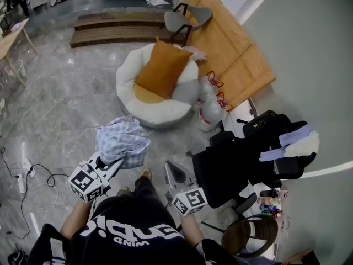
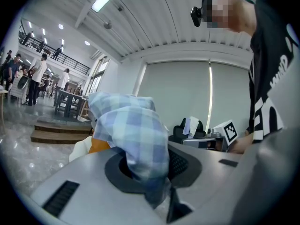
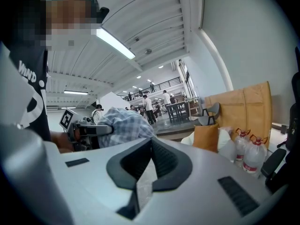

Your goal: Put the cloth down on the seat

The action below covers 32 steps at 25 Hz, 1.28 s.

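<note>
**A:** Rig hardware, what did it look like?

**B:** Light-grey plastic left gripper point(image 1: 120, 160) and matching light-grey right gripper point(image 1: 171, 169). Both had dark ribbed jaw pads and black slotted vents on the shells. Each carried a white cube with black square markers point(image 1: 87, 182).

**A:** Operator?

**B:** Wore a black T-shirt with white lettering point(image 1: 129, 233), dark trousers point(image 1: 144, 187) and a black head-mounted camera point(image 2: 199, 11).
</note>
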Available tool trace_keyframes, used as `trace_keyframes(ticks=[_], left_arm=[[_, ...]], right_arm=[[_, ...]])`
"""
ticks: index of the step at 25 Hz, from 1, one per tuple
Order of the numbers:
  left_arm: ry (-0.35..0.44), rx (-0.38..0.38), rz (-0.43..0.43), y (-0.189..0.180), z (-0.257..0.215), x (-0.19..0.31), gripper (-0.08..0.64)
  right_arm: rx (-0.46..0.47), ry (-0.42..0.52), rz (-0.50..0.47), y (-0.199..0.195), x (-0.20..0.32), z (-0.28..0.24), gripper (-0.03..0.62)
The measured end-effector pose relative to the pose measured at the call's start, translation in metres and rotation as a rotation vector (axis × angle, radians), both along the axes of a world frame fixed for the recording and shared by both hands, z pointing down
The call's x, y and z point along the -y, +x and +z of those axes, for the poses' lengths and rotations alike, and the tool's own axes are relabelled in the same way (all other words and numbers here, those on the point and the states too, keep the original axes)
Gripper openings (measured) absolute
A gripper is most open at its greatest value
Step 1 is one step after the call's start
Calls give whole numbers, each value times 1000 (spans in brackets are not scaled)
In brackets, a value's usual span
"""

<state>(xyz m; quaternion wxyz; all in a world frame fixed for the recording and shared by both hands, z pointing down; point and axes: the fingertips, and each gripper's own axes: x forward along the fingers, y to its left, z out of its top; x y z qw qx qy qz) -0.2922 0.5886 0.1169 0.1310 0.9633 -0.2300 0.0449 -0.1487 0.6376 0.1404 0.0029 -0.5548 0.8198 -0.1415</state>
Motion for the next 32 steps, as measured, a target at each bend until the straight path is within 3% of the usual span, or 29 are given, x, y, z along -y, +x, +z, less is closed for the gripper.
trace_keyframes(ticks=[6, 18, 32], left_arm=[[-3, -13, 10, 14, 5, 15, 84], [13, -15, -20, 71, -3, 86, 84], [17, -32, -76, 127, -3, 125, 84]], right_arm=[[-5, -5, -9, 10, 18, 3, 20], [5, 17, -6, 74, 89, -4, 20], [21, 13, -86, 125, 129, 5, 20]])
